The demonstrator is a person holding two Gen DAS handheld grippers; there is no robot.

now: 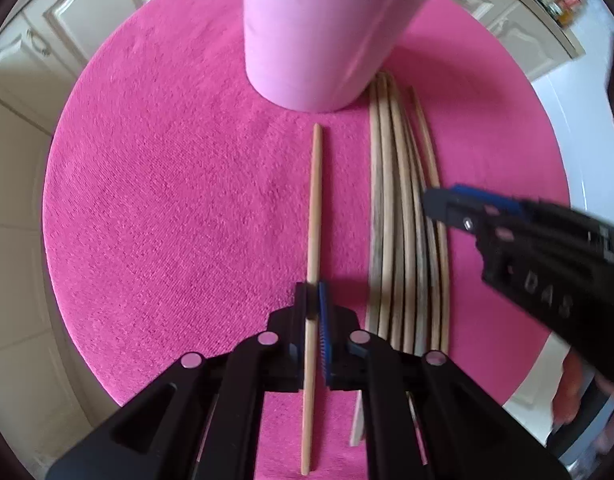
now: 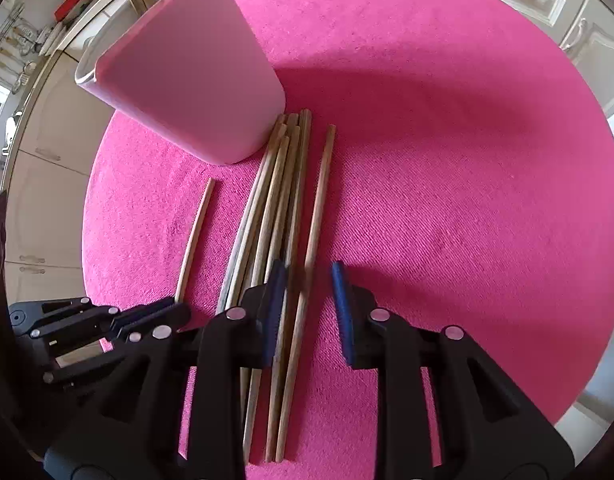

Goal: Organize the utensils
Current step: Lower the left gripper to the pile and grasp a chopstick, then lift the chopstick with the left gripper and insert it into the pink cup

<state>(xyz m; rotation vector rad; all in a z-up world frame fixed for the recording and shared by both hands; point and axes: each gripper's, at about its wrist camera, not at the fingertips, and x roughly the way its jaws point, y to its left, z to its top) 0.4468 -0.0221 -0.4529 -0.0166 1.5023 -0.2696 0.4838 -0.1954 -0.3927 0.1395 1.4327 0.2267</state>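
My left gripper point(image 1: 313, 300) is clamped tight on a single wooden chopstick point(image 1: 315, 208) lying apart on the pink mat point(image 1: 167, 200), its far tip near the pale pink holder point(image 1: 307, 32). My right gripper point(image 2: 309, 280) stands partly open, astride the outermost stick point(image 2: 319, 200) of the chopstick bundle point(image 2: 275, 200) beside the holder, not gripping. Its housing reads "DAS" point(image 1: 547, 292).

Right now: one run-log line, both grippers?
left gripper: shut on single chopstick | right gripper: open, straddling outer chopstick | pink cup: upright
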